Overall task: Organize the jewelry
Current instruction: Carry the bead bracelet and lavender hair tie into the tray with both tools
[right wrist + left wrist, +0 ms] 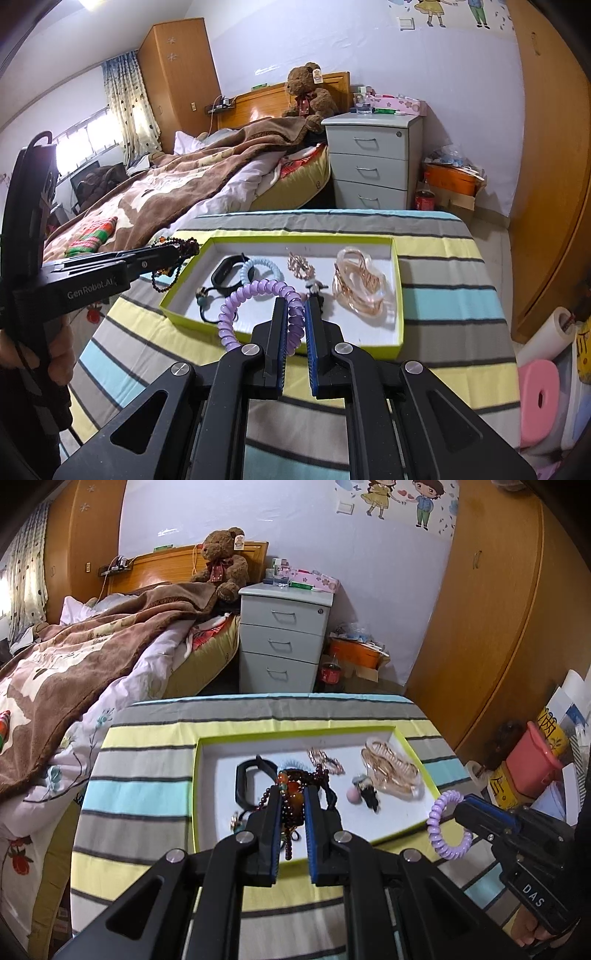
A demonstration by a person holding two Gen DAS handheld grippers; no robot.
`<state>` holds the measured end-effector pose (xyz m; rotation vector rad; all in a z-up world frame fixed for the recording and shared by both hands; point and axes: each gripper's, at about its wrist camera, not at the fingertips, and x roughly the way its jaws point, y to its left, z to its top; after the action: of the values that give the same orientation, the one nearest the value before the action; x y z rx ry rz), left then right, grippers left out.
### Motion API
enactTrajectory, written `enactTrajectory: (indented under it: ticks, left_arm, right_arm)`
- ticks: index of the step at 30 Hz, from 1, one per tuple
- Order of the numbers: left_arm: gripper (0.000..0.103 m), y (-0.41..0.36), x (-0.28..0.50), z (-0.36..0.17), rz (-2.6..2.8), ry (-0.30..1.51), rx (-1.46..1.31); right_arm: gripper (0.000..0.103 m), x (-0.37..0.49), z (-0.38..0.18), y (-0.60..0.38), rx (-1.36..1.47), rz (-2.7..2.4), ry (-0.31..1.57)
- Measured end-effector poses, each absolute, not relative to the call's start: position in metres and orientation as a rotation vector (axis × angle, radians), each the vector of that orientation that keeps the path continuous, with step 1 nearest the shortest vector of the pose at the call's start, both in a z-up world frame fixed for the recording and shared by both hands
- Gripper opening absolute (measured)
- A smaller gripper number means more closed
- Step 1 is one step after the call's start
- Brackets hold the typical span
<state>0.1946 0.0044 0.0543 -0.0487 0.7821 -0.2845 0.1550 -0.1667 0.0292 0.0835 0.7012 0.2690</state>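
A white tray with a green rim (197, 775) (397, 295) lies on a striped cloth. My left gripper (291, 794) is shut on a dark red bead bracelet with orange beads (291, 797) and holds it above the tray's near left side; it also shows in the right wrist view (177, 254). My right gripper (295, 306) is shut on a purple spiral hair tie (255, 291), held above the tray's near edge; the tie also shows in the left wrist view (443, 823). In the tray lie a black band (227, 275), a blue spiral tie (260, 267), gold clips (358, 286) and small pieces.
The striped table (147, 794) stands beside a bed with a brown blanket (74, 664). A grey drawer unit (284, 638) stands behind, wooden wardrobes to the right (498, 627). Pink containers and paper rolls (539, 391) crowd the floor at right.
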Motion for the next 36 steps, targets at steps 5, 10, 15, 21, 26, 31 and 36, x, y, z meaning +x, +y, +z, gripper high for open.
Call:
enactTrajectory:
  ticks: [5,10,15,21,26,31,36]
  left_arm:
    - [0.012,0.010,0.206,0.052,-0.270,0.791,-0.060]
    - [0.012,0.012,0.212,0.036,-0.251,0.825,-0.065]
    - [0.012,0.010,0.215,0.013,-0.241,0.865,-0.066]
    - [0.012,0.009,0.219,-0.004,-0.239,0.897,-0.082]
    - [0.012,0.011,0.222,-0.011,-0.235,0.914,-0.083]
    - [0.012,0.011,0.223,-0.012,-0.230,0.915,-0.076]
    - [0.012,0.012,0.224,-0.015,-0.223,0.922,-0.076]
  right_arm:
    - [0.009,0.177,0.024,-0.162,0.084,0.272,0.727]
    - [0.009,0.203,0.009,-0.154,0.071,0.268,0.772]
    - [0.009,0.217,-0.008,-0.144,0.049,0.275,0.817]
    - [0.009,0.227,-0.022,-0.142,0.044,0.274,0.852]
    - [0.009,0.231,-0.026,-0.143,0.042,0.273,0.860]
    - [0.009,0.237,-0.029,-0.140,0.035,0.272,0.869]
    - [0.009,0.239,-0.032,-0.136,0.021,0.267,0.876]
